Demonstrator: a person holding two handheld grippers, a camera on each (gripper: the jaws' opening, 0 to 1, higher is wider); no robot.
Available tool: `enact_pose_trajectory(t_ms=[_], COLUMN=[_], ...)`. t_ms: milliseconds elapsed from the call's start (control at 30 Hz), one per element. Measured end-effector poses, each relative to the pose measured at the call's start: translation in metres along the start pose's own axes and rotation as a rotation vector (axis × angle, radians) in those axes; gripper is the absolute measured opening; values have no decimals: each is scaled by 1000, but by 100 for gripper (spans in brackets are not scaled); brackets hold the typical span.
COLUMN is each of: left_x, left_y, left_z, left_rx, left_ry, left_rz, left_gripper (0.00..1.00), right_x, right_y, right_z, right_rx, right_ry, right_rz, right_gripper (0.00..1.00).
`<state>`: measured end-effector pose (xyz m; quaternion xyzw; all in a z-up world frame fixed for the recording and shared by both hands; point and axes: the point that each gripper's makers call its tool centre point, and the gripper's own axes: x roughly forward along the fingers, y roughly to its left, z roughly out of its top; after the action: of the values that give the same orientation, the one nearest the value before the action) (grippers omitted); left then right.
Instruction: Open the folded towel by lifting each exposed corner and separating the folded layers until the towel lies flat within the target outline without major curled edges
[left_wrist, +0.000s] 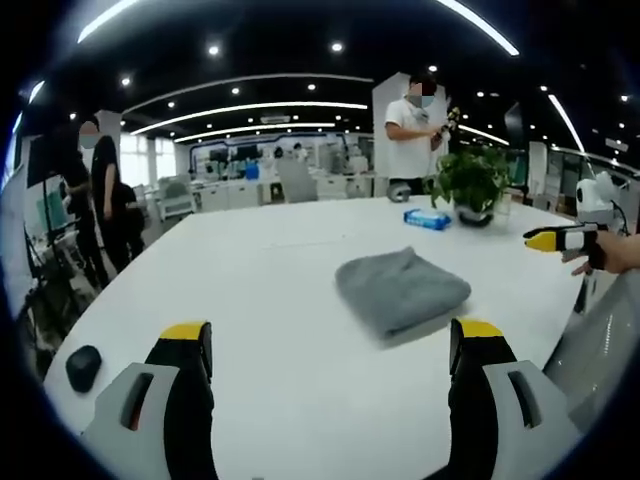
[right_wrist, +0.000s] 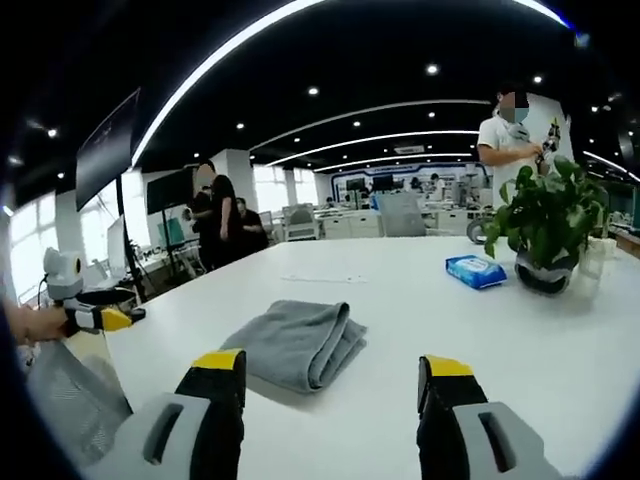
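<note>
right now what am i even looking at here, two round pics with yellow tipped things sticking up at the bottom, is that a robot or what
No robot: a person holds a pair of tongs in each hand, and a fisheye camera rides on each pair, looking along its jaws. So the left gripper view looks out from the left tongs, the right gripper view from the right tongs. Both stand open and hold nothing.

In front lies a white table with a folded grey towel, not yet opened. Farther back are a potted plant and a blue packet, and near the table's edge a small dark object. Each view also catches the other tongs at its side. People stand in the office behind.
</note>
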<state>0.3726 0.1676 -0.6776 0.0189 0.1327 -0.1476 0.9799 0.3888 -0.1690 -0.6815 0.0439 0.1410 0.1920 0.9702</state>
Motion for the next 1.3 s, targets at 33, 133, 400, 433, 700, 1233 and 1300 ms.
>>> enact_pose_trajectory(t_ms=[33,133,400,433,700,1233,1300], left_x=[-1,-1,6,7,24,94,101], left_y=[0,-2,-20,-22,-33,-89,-96], left_z=[4,13,63,79,142,42,27], left_rx=[-9,18,163,186,268,251,285], left_ry=[-10,-37,-77,-103,-128,108,136], left_rz=[3,3,-79,-89,-177,-351,-368], left_gripper=[98,95,80,78,73,58,57], right_x=[-1,0,-9,-9,1,63,68], right_y=[-1,-4,22,30,59,45,43], right_z=[3,6,45,57,140,42,27], right_rx=[4,-11,-237,-220,-279,-162,-147], right_ry=[-8,-14,7,-6,-35,269,319], right_rz=[-9,-23,2,21,105,159,164], right_gripper=[66,65,49,48,47,38,37])
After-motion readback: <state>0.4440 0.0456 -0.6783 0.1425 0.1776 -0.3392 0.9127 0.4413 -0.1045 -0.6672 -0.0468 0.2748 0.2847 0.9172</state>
